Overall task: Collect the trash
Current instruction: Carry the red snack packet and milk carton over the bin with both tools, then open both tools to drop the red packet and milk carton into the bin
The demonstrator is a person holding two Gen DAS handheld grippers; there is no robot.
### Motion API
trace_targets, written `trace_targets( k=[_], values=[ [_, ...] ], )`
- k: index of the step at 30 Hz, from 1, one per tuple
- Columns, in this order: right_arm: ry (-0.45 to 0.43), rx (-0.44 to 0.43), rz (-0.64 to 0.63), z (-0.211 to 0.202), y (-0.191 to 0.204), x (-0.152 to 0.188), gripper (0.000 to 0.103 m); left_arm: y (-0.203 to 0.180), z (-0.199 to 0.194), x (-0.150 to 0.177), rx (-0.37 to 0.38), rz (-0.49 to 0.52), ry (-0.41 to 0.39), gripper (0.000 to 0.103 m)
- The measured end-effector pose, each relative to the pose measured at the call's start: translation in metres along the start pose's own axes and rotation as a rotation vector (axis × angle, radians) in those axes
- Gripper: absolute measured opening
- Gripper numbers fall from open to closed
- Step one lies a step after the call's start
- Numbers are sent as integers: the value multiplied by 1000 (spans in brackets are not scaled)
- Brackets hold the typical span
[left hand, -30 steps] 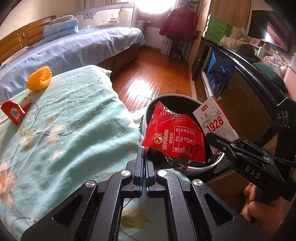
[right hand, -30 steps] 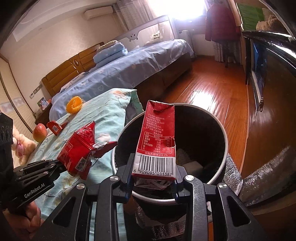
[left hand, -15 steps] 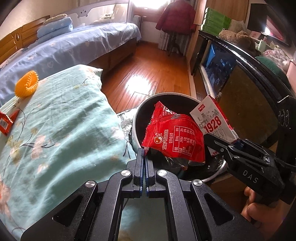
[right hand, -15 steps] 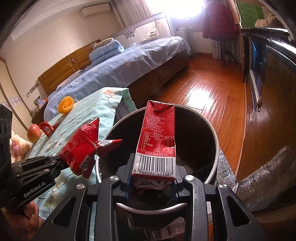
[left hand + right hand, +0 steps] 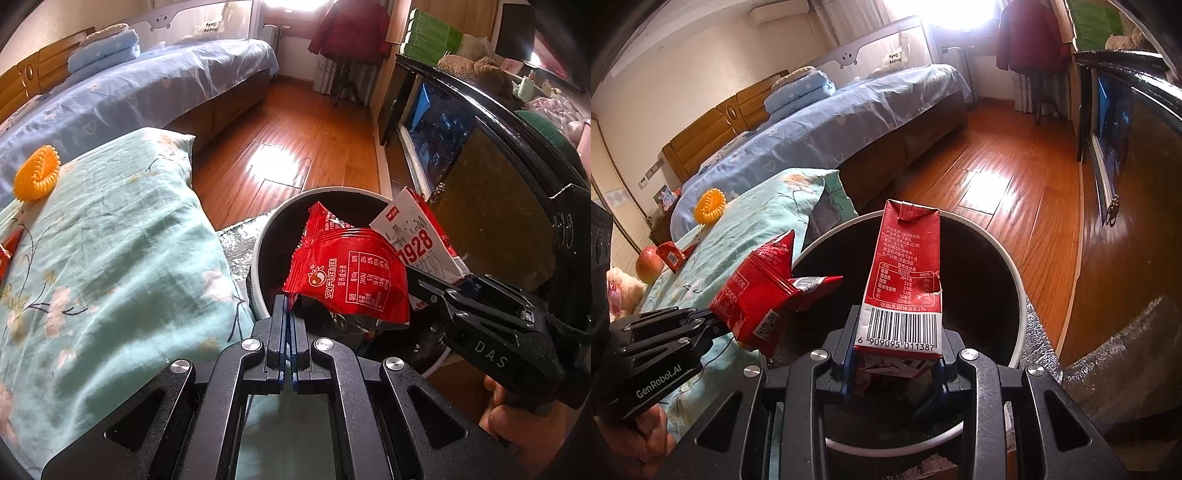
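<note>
My left gripper (image 5: pixel 288 301) is shut on the corner of a red snack wrapper (image 5: pixel 351 275), which hangs over the black-lined trash bin (image 5: pixel 280 218). In the right wrist view the same wrapper (image 5: pixel 757 295) sticks out from the left gripper (image 5: pixel 714 321) at the bin's left rim. My right gripper (image 5: pixel 897 343) is shut on a red and white milk carton (image 5: pixel 905 273), upright above the open bin (image 5: pixel 1015 280). The carton (image 5: pixel 417 236) also shows in the left wrist view, held by the right gripper (image 5: pixel 439 284).
A teal floral quilt (image 5: pixel 110 240) lies left of the bin with an orange coil hair tie (image 5: pixel 37 177), a small red wrapper (image 5: pixel 672 254) and an apple (image 5: pixel 648 264) on it. A blue bed (image 5: pixel 849 122), wood floor (image 5: pixel 1015 177) and dark cabinet (image 5: pixel 498 166) surround the bin.
Both grippers have shifted a little further over the bin with their loads. The quilt has slid leftwards in view. The grips are unchanged.
</note>
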State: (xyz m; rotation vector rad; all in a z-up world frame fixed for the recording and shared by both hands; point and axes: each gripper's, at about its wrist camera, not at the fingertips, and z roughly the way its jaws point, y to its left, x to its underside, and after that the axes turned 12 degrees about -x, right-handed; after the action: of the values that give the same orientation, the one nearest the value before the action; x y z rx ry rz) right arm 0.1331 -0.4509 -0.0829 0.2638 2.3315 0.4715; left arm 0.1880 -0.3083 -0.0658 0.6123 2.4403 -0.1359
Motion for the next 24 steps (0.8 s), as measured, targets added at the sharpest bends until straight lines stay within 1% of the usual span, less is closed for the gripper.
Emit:
trace_targets(
  k=[14, 16, 17, 18, 19, 20, 21, 22, 24],
  values=[
    [6, 13, -3, 3, -3, -7, 33, -4, 5, -2, 13, -4, 2, 1],
    [5, 21, -6, 3, -3, -7, 33, -4, 5, -1, 13, -4, 6, 3],
    [6, 23, -5, 2, -4, -7, 33, -3, 4, -1, 16, -6, 9, 11],
    [5, 26, -3, 2, -4, -7, 33, -2, 3, 0, 17, -7, 12, 26],
    [1, 26, 1, 0, -4, -7, 34, 0, 1, 1, 14, -10, 10, 36],
    [-7, 23, 9, -2, -4, -7, 36, 1, -1, 2, 13, -13, 1, 51],
    [-17, 18, 18, -5, -5, -7, 36, 3, -6, 5, 8, -18, -15, 53],
    [-23, 16, 22, -7, -4, -8, 36, 5, -9, 7, 5, -19, -19, 53],
    [-44, 9, 25, -13, -2, -8, 40, 10, -14, 12, 6, -23, -19, 54]
  ],
)
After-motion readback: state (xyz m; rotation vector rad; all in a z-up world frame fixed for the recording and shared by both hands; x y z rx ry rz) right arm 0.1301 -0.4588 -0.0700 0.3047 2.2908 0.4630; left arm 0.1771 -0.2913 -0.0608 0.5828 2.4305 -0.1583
